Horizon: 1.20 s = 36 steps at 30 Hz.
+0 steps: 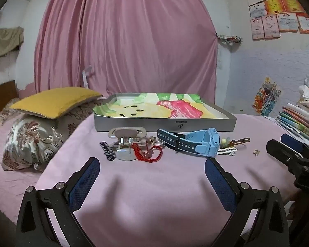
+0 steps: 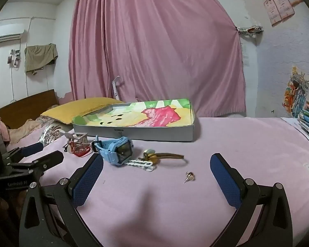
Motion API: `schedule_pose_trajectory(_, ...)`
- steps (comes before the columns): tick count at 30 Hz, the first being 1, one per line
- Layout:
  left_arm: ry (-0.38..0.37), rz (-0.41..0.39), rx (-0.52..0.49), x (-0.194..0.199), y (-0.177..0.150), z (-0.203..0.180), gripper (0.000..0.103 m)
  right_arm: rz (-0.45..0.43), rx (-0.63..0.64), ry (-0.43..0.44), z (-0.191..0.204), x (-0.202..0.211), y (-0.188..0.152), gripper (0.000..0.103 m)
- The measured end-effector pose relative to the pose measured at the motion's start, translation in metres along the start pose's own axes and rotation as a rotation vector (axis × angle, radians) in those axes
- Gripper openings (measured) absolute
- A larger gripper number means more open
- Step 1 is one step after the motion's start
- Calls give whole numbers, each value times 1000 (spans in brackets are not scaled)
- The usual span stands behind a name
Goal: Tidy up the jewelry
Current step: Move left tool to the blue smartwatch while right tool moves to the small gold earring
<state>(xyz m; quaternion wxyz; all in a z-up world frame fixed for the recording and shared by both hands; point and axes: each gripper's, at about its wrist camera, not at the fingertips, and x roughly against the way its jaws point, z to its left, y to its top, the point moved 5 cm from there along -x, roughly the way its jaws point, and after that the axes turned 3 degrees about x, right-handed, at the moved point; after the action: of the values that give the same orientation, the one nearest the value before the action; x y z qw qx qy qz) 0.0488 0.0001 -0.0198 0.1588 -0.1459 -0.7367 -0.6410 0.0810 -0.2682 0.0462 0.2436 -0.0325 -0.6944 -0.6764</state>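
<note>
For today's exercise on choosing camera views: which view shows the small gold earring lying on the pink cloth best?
The right wrist view: the earring lies close ahead between the open right gripper's fingers, so its post and gold head can be made out. In the left wrist view the same earring is only a tiny speck far to the right.

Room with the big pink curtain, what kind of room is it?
Most likely a bedroom. There is a yellow pillow on a patterned one beside a wooden headboard, a pink curtain covering the back wall, and a pink blanket spread where the jewelry lies.
</note>
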Motion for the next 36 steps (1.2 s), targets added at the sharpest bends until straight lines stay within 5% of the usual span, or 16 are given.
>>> schedule_pose_trajectory(12,-167,184,60,-46,14,-39,102,199,-27,-45,-28,-31,-9,99)
schedule_pose_trajectory(17,-164,284,50,-59,-1,-45,90,245,-26,-30,-26,-41,-15,65)
schedule_pose_trajectory(23,-154,376,24,-78,-7,-56,73,271,-36,-21,-25,-47,-19,44)
schedule_pose_trajectory(36,-135,418,69,-98,2,-70,61,324,-38,-42,-24,-58,-25,25)
